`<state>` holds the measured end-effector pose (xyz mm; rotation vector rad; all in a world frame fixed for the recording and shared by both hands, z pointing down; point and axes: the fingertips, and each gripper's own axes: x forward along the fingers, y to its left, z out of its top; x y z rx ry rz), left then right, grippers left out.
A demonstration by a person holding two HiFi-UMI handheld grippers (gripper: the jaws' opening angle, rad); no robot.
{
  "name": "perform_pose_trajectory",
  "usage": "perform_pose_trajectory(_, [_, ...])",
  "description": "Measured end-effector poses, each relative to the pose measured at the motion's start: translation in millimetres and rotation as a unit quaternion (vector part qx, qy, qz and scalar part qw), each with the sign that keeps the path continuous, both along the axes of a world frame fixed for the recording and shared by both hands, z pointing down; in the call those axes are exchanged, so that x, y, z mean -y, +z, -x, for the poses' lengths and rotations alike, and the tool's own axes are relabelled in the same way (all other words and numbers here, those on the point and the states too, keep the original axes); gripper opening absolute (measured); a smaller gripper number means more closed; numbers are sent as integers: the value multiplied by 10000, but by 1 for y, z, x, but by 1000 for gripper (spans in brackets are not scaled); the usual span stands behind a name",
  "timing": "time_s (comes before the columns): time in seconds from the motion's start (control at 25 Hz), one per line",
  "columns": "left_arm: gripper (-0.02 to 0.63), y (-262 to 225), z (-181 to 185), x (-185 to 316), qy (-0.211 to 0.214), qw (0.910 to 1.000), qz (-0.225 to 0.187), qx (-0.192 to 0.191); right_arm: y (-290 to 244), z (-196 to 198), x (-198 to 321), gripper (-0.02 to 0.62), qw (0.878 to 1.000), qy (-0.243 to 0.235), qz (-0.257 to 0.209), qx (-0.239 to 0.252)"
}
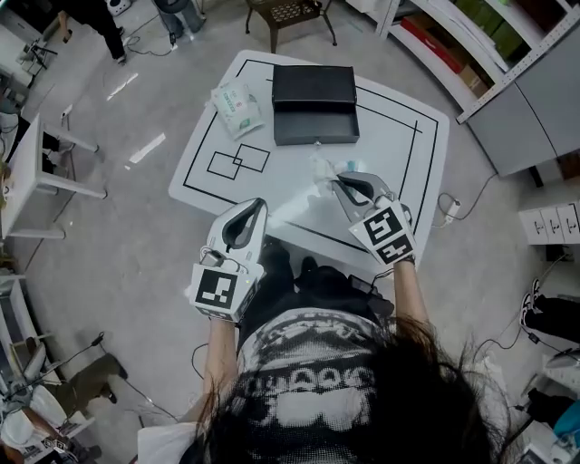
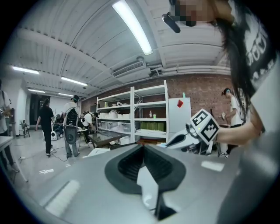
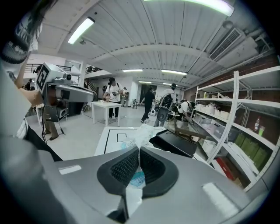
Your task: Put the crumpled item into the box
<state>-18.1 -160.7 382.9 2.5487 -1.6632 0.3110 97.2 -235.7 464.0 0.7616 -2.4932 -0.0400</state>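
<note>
Head view: from well above, steeply down on the whole table (image 1: 399, 136) and box (image 1: 314, 104). Left gripper (image 2: 142, 147) view: close along its jaws, roughly level, toward shelves (image 2: 148, 118), catching the right gripper (image 2: 169, 143). Right gripper view: close along its jaws, seemingly tilted slightly down, toward table and box. Shared with the head view: table, box, crumpled wrapper (image 3: 141, 133).

From here I see a grey polished floor (image 1: 136, 236) with cables (image 1: 471, 195) trailing over it. The white table (image 1: 399, 154) bears black lines. A second white table (image 1: 20, 181) stands off to the left, with a dark stool (image 1: 285, 14) beyond. White shelving (image 2: 131, 118) lines a brick wall (image 2: 205, 92). Strip lights (image 2: 131, 26) run along the white ceiling.
</note>
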Motion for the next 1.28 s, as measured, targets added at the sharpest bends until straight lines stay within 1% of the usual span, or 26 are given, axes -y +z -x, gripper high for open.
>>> perform_pose_trajectory(0.16, [0,3,7,11,101,9999,-37,-16,2,9,15,14,10000,63,-19,-55])
perform_pose_trajectory(0.28, [0,4,14,21,263,9996,-23,36,6,16,29,14,9998,132,-30,-154])
perform_pose_trajectory(0.4, [0,3,27,35,377,9992,-18,147,10,27,46,14,9995,217,2,-243])
perform_pose_trajectory(0.64, [0,5,51,71,622,9979,9,160,22,45,85,14,9980,395,44,-487])
perform_pose_trajectory(0.96, [0,10,76,109,991,9950,82,127,56,65,140,14,9942,479,150,-956])
perform_pose_trajectory(1.12, [0,14,90,122,1067,9942,111,99,76,73,167,14,9914,660,303,-1088])
perform_pose_trajectory(1.28, [0,16,101,131,1174,9930,145,74,99,75,185,14,9857,849,501,-1368])
